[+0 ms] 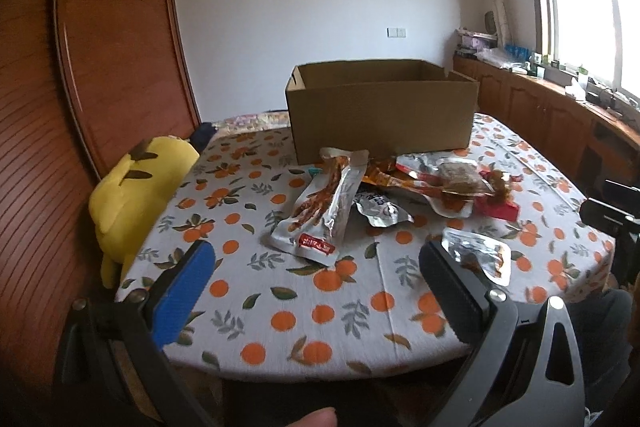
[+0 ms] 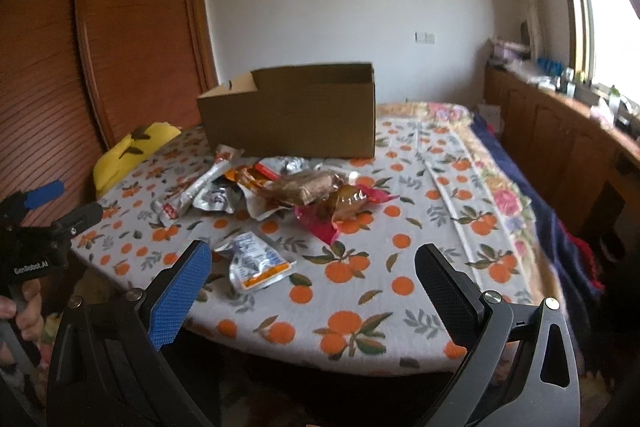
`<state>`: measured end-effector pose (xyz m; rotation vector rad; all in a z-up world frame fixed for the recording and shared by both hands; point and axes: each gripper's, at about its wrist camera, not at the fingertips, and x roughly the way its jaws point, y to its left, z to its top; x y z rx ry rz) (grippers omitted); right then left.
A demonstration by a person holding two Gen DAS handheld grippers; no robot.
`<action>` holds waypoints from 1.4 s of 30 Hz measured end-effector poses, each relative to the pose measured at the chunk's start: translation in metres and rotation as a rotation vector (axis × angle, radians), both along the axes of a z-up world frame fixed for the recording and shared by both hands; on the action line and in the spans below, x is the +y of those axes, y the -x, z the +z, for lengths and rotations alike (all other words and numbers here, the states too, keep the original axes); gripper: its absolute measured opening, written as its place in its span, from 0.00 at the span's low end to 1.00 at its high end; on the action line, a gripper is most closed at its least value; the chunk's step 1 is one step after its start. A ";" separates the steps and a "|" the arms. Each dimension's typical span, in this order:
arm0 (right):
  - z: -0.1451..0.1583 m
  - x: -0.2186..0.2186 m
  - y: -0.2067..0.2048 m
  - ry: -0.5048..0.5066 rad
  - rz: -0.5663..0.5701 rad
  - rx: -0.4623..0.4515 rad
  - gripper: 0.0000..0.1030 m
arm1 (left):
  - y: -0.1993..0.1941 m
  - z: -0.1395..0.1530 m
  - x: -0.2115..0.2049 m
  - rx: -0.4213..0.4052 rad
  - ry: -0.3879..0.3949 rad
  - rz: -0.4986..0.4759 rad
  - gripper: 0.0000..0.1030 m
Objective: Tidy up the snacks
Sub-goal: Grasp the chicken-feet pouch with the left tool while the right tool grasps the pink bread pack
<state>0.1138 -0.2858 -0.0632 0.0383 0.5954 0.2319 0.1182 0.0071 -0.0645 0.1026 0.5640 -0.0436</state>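
Both tools gaping wide, empty: left tool (image 1: 316,291), right tool (image 2: 312,287). Best to pinch the nearest silver packet (image 2: 256,261) flat by its edge. Then up over the cardboard box (image 2: 292,115) rim, clear of the snack pile (image 2: 288,187).

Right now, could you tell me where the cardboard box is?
The cardboard box stands open at the far side of the table, just behind the pile of snack packets, with the yellow plush toy off to its left.
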 end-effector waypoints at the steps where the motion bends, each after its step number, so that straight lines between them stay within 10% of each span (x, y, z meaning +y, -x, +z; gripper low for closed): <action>1: -0.003 -0.002 -0.007 -0.005 0.000 0.009 1.00 | -0.006 -0.002 0.001 0.006 0.001 0.001 1.00; 24: -0.060 -0.016 -0.154 -0.125 -0.019 0.308 0.75 | -0.104 -0.017 0.014 0.119 0.039 -0.114 1.00; 42: -0.071 -0.017 -0.162 -0.098 0.013 0.269 0.74 | -0.189 -0.048 0.009 0.325 0.078 -0.199 0.96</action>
